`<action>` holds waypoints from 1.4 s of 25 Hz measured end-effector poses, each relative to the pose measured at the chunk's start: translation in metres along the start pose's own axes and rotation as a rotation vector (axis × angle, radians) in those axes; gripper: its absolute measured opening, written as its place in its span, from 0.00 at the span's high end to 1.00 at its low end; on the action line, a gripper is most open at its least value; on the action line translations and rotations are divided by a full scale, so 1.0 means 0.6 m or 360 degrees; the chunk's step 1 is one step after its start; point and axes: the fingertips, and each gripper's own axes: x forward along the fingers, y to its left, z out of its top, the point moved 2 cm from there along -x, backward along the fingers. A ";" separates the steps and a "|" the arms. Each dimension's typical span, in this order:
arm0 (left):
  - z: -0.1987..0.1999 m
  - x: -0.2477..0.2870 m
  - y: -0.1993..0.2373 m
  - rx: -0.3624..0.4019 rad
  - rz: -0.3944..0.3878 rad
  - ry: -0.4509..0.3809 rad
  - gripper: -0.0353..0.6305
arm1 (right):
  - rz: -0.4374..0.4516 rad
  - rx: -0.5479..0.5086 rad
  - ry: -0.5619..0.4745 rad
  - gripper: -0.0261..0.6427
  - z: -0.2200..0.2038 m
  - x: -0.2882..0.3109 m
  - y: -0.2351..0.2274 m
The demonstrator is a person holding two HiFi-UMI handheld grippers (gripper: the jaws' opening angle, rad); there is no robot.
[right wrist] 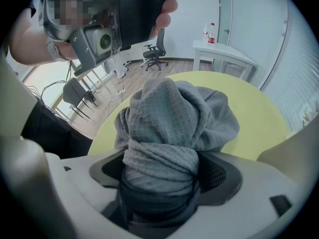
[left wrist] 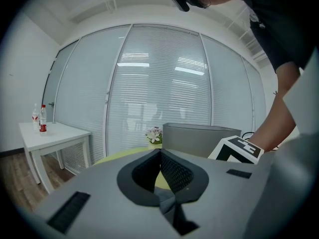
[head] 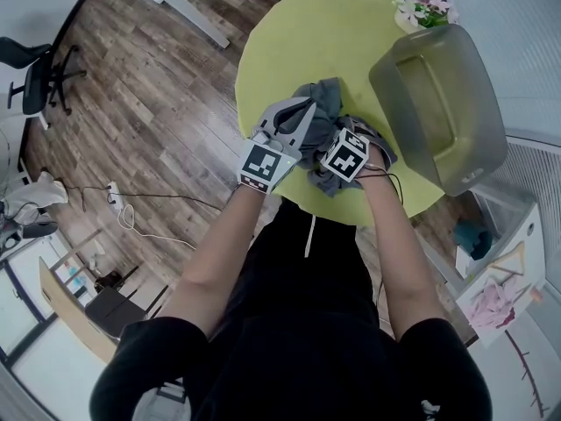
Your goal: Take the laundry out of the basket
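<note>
right gripper point(right wrist: 162, 180) fingers spread wide around bunched laundry point(right wrist: 179, 113) hiding their tips, left gripper point(left wrist: 160, 156) fingers closed

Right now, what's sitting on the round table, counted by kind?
Basket: 1
Grey laundry pile: 1 (can't tell how many pieces)
Pot of flowers: 1
Total: 3
</note>
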 end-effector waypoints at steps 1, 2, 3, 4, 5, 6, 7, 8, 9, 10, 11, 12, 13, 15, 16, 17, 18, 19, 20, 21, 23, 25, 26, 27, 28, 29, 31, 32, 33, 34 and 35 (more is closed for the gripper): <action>0.003 0.000 0.001 0.0001 0.0000 -0.0006 0.93 | -0.0011 0.0001 -0.0011 0.37 0.002 -0.006 -0.001; 0.008 0.000 0.001 0.0005 -0.0001 -0.0013 0.93 | -0.0019 0.0003 -0.0022 0.37 0.004 -0.013 -0.001; 0.013 0.000 0.000 0.0010 -0.0002 -0.0021 0.93 | -0.0026 0.0006 -0.0031 0.37 0.006 -0.021 -0.001; 0.019 0.000 -0.001 0.0015 -0.0004 -0.0029 0.93 | -0.0033 0.0010 -0.0041 0.37 0.007 -0.031 -0.002; 0.025 0.000 -0.003 0.0020 -0.0008 -0.0035 0.93 | -0.0042 0.0014 -0.0050 0.37 0.008 -0.041 -0.002; 0.031 0.000 -0.005 0.0025 -0.0013 -0.0039 0.93 | -0.0056 0.0019 -0.0057 0.37 0.010 -0.052 -0.003; 0.037 -0.001 -0.007 0.0030 -0.0019 -0.0043 0.93 | -0.0075 0.0028 -0.0067 0.37 0.012 -0.062 -0.005; 0.043 -0.002 -0.008 0.0034 -0.0024 -0.0046 0.93 | -0.0096 0.0042 -0.0085 0.37 0.016 -0.073 -0.008; 0.049 -0.004 -0.008 0.0037 -0.0027 -0.0049 0.93 | -0.0116 0.0062 -0.0112 0.37 0.022 -0.083 -0.011; 0.054 -0.005 -0.009 0.0039 -0.0030 -0.0052 0.93 | -0.0133 0.0085 -0.0143 0.37 0.027 -0.093 -0.013; 0.060 -0.008 -0.010 0.0041 -0.0032 -0.0056 0.93 | -0.0150 0.0103 -0.0170 0.37 0.030 -0.103 -0.014; 0.064 -0.011 -0.011 0.0044 -0.0035 -0.0058 0.93 | -0.0169 0.0116 -0.0194 0.37 0.032 -0.114 -0.014; 0.069 -0.014 -0.012 0.0045 -0.0036 -0.0060 0.93 | -0.0189 0.0128 -0.0221 0.37 0.035 -0.124 -0.012; 0.079 -0.023 -0.013 0.0045 -0.0037 -0.0064 0.93 | -0.0216 0.0174 -0.0306 0.37 0.043 -0.148 -0.008; 0.084 -0.028 -0.014 0.0044 -0.0037 -0.0066 0.93 | -0.0226 0.0208 -0.0359 0.37 0.048 -0.162 -0.006; 0.089 -0.034 -0.017 0.0042 -0.0041 -0.0068 0.93 | -0.0237 0.0242 -0.0410 0.37 0.051 -0.176 -0.003; 0.094 -0.040 -0.021 0.0040 -0.0049 -0.0070 0.93 | -0.0251 0.0275 -0.0454 0.38 0.052 -0.189 0.001; 0.098 -0.047 -0.026 0.0038 -0.0059 -0.0072 0.93 | -0.0262 0.0308 -0.0492 0.38 0.052 -0.203 0.006; 0.101 -0.055 -0.031 0.0037 -0.0071 -0.0073 0.93 | -0.0265 0.0343 -0.0527 0.38 0.053 -0.215 0.013; 0.104 -0.063 -0.034 0.0035 -0.0081 -0.0074 0.93 | -0.0256 0.0375 -0.0564 0.38 0.054 -0.225 0.021; 0.108 -0.078 -0.038 0.0028 -0.0097 -0.0075 0.93 | -0.0236 0.0417 -0.0628 0.38 0.057 -0.245 0.038; 0.113 -0.092 -0.045 0.0026 -0.0108 -0.0072 0.93 | -0.0251 0.0419 -0.0658 0.38 0.058 -0.264 0.053; 0.117 -0.099 -0.048 0.0028 -0.0114 -0.0071 0.93 | -0.0268 0.0410 -0.0674 0.38 0.059 -0.275 0.060; 0.122 -0.107 -0.053 0.0033 -0.0124 -0.0070 0.93 | -0.0289 0.0400 -0.0700 0.38 0.061 -0.288 0.065; 0.128 -0.114 -0.058 0.0040 -0.0137 -0.0071 0.93 | -0.0315 0.0392 -0.0739 0.38 0.066 -0.303 0.069; 0.135 -0.121 -0.064 0.0044 -0.0151 -0.0073 0.93 | -0.0344 0.0389 -0.0797 0.38 0.071 -0.321 0.072; 0.151 -0.139 -0.075 0.0038 -0.0175 -0.0076 0.93 | -0.0408 0.0400 -0.0974 0.38 0.086 -0.365 0.083; 0.160 -0.149 -0.080 0.0030 -0.0184 -0.0080 0.93 | -0.0438 0.0407 -0.1086 0.38 0.096 -0.390 0.091; 0.170 -0.159 -0.085 0.0023 -0.0194 -0.0087 0.93 | -0.0464 0.0411 -0.1196 0.38 0.104 -0.415 0.098; 0.181 -0.168 -0.090 0.0018 -0.0205 -0.0096 0.93 | -0.0487 0.0414 -0.1293 0.38 0.112 -0.438 0.104; 0.191 -0.175 -0.096 0.0016 -0.0220 -0.0104 0.93 | -0.0503 0.0417 -0.1373 0.38 0.118 -0.459 0.110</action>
